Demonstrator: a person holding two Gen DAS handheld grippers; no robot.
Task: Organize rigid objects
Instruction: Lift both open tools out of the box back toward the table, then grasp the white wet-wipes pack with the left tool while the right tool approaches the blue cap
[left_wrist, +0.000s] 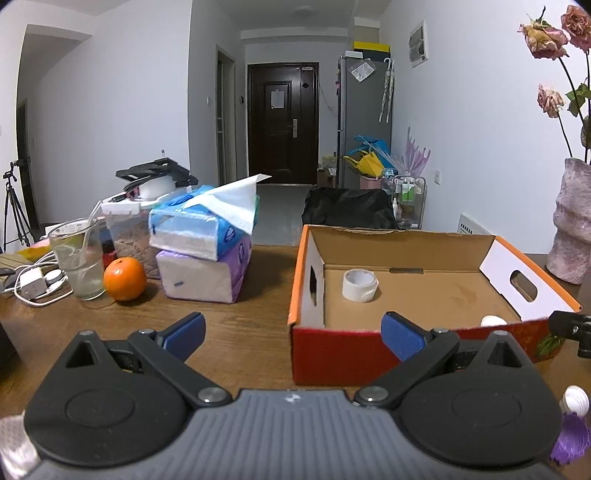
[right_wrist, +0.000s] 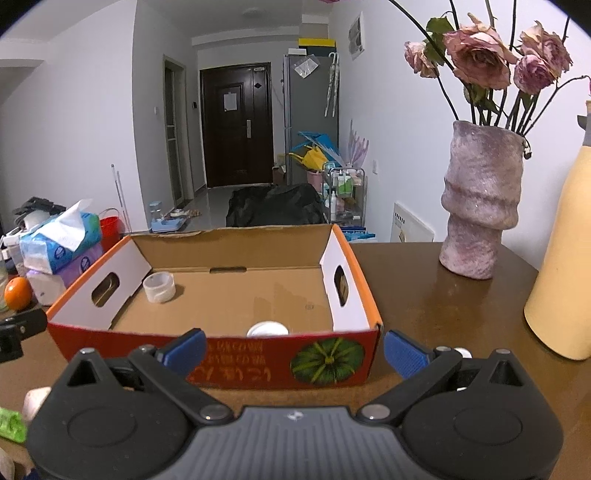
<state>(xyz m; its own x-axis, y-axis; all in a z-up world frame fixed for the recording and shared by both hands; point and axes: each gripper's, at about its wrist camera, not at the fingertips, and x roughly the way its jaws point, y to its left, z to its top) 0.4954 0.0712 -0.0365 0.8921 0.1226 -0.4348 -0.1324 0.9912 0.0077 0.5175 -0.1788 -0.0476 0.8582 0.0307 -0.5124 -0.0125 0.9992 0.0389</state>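
Note:
An open cardboard box (left_wrist: 417, 236) with red and orange sides stands on the brown table; in the right wrist view the same box (right_wrist: 236, 232) fills the middle. Inside lie a roll of white tape (left_wrist: 359, 285) (right_wrist: 159, 287) near a far corner and a white round lid (left_wrist: 494, 320) (right_wrist: 266, 329) against the near wall. My left gripper (left_wrist: 293, 334) is open, empty, just before the box's left front corner. My right gripper (right_wrist: 293, 352) is open and empty in front of the box's near wall. A small white object (right_wrist: 463, 352) lies behind its right finger.
Stacked tissue packs (left_wrist: 205, 243), an orange (left_wrist: 124, 279), a glass with a straw (left_wrist: 79, 258) and white cables (left_wrist: 33, 284) crowd the left of the table. A pink vase (right_wrist: 480, 199) with dried roses and a yellow bottle (right_wrist: 565, 258) stand right. A purple shuttlecock (left_wrist: 571, 424) lies near.

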